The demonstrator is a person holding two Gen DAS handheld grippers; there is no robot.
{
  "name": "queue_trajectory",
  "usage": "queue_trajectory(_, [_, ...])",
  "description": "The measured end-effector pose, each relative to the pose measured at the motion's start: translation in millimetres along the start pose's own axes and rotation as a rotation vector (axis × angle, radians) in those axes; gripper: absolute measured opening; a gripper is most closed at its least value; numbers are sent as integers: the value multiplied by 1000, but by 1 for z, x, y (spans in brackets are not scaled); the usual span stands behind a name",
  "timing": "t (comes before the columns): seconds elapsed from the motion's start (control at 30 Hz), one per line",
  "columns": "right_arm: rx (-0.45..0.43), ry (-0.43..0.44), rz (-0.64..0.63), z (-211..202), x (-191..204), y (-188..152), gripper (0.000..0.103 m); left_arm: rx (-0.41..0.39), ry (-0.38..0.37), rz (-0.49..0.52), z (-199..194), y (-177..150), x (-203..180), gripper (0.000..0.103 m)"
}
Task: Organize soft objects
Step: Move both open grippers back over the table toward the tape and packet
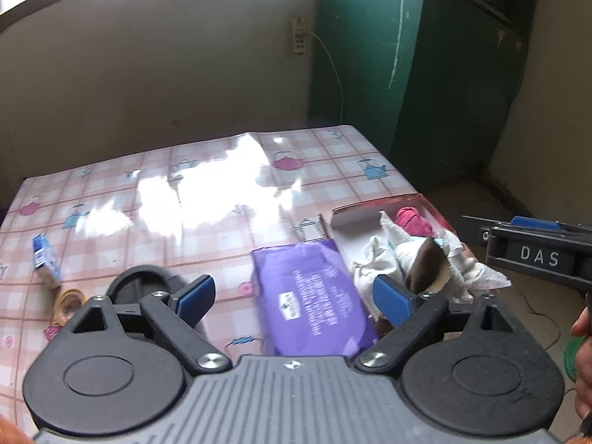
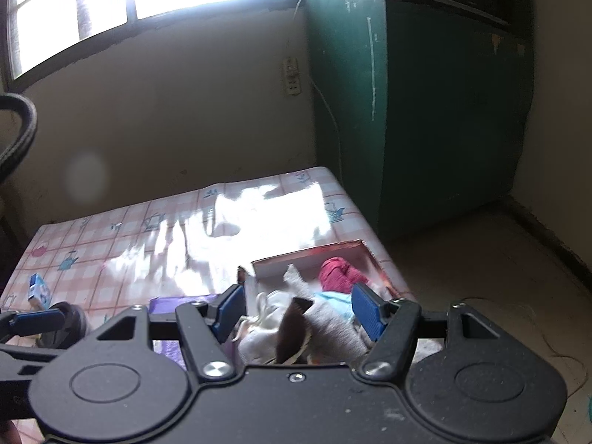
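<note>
Table [image 1: 207, 199] — glossy checked oilcloth, pink and white with teapot prints, strong window glare; likely slippery under anything dragged.

Far left: small blue carton [image 1: 46, 261], stiff, standing on edge; near it a roll of yellowish tape [image 1: 68, 301] and a dark round object [image 1: 142, 285], partly hidden behind the left tool.

Left tool [image 1: 294, 296] — jaws spread wide, blue ribbed pads, gripping nothing; it hangs over the near end of the purple pack.

Purple pack [image 1: 314, 296] — flat, soft film pouch with white print, lying on the table just left of the box, apparently touching it. Judged light and pliant with a slick skin; best pinched across its narrow width, near an end, so it does not sag or slip.

Box [image 2: 310, 253] — shallow cardboard, reddish rim, white inside, at the right table edge. Contents: white cloths [image 2: 266, 318], crumpled and limp; a pink yarn ball [image 2: 338, 273], springy; a scrap of pale blue fabric [image 2: 335, 301]; a dark brown piece [image 2: 290, 327], nature unclear. All judged light, yielding and snag-prone — take by a bunched fold.

Right tool [image 2: 296, 309] — jaws wide apart, empty, poised above the box's near contents.
</note>
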State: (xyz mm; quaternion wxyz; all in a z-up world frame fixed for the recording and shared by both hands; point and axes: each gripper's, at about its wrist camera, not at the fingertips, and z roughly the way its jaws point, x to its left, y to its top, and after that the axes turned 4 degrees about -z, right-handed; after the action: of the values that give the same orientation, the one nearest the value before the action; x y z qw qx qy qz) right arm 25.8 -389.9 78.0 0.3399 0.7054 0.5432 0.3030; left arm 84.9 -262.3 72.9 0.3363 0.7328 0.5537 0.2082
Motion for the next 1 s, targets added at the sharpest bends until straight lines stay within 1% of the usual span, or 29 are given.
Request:
queue_trajectory(0.33, [15,47,-46,-7,38,-10,77,-9,35,-55,-21,-14,33,96])
queue_trajectory(0.67, [19,100,-91,-11,78,-15,77,-1,75,-124,-27,-27,73,97])
queue_trajectory(0.9, [35,160,-134,-9,109,-22,78,3,101,-170,-33,-36,102,99])
queue_trajectory(1.0, [38,188,-144,-6,125,-27,78,1,125,-179,-35,-41,115,99])
